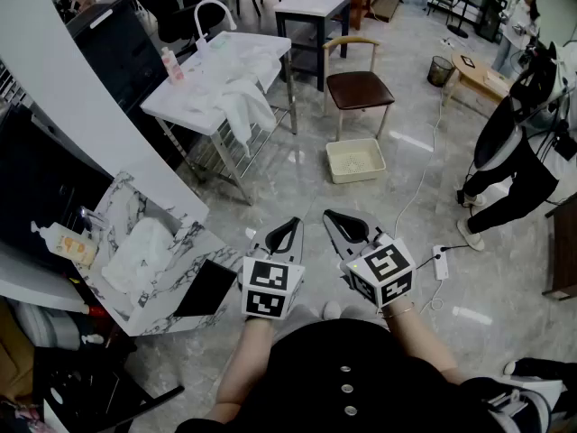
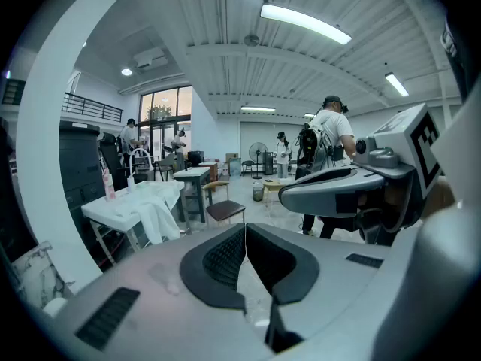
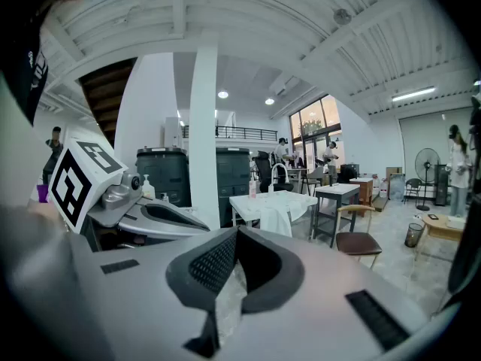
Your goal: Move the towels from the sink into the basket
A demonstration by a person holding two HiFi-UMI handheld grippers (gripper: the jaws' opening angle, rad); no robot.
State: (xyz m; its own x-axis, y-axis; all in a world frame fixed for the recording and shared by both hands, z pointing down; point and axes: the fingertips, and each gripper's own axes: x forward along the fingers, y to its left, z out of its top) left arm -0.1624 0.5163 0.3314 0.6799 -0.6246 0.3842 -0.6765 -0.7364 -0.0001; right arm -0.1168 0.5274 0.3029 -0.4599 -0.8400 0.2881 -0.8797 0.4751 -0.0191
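A: Where are the tongs right now?

B: Both are held low in front of the person's body, side by side. The left gripper has its jaws pressed together, tips meeting, with nothing between them. You can see that plainly from its own camera.

A: And the other one?

B: The same. The right gripper is clenched on empty air, and the two are close but not touching.

A: So where's the towel?

B: A white towel lies crumpled in the marble sink off to the person's left, under the faucet. A soap bottle stands on the ledge beside it. Neither gripper is touching the towel.

A: And the basket?

B: The cream basket sits on the floor straight ahead, just in front of a brown-seated chair. Nothing is in it that I can see, and it's well apart from the sink.

A: Isn't that more cloth further back?

B: Yes, white cloths are heaped on a white table and hang over its edge (there's a pink bottle on it too). Another person stands off to the right.
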